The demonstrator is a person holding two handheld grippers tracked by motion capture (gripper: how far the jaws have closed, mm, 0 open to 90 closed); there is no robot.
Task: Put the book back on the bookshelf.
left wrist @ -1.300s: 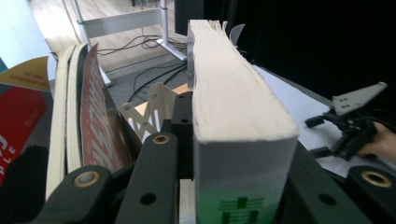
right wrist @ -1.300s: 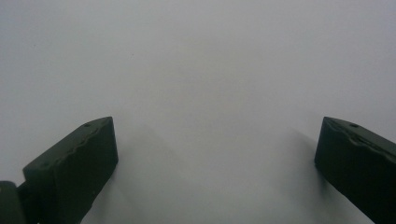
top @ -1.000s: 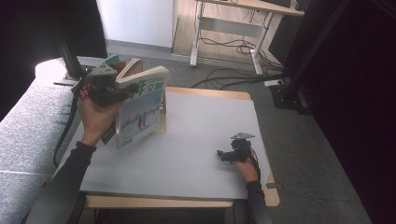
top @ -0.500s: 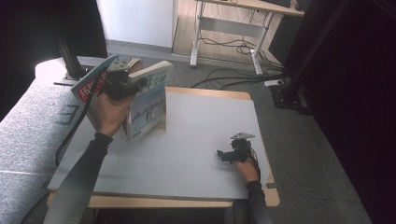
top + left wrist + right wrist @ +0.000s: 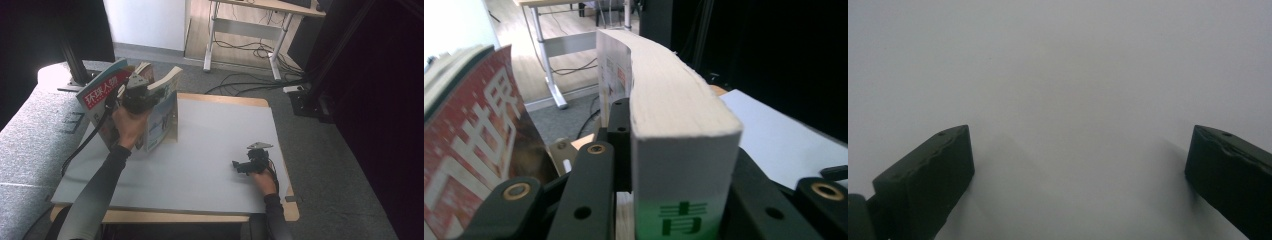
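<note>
My left gripper (image 5: 136, 96) hangs over the table's far left corner, shut on a thick book (image 5: 163, 115) with a pale blue cover. In the left gripper view the book (image 5: 674, 115) shows its cream page edge wedged between the black jaws of that gripper (image 5: 679, 150). A red-covered magazine (image 5: 101, 93) with white characters leans against the gripper's left side, outside the jaws (image 5: 471, 140). My right gripper (image 5: 239, 167) rests low on the white tabletop (image 5: 215, 130) at the near right. Its jaws stand wide apart over bare surface (image 5: 1078, 165), so it is open.
A grey sofa (image 5: 30, 140) runs along the table's left side. A black stand (image 5: 75, 55) rises at the far left. A desk frame (image 5: 245, 35) and floor cables (image 5: 250, 82) lie beyond the table. A wooden rim (image 5: 200, 217) borders the tabletop.
My left hand has carried the book and the red magazine to the right and lower toward the table. The right gripper has stayed put.
</note>
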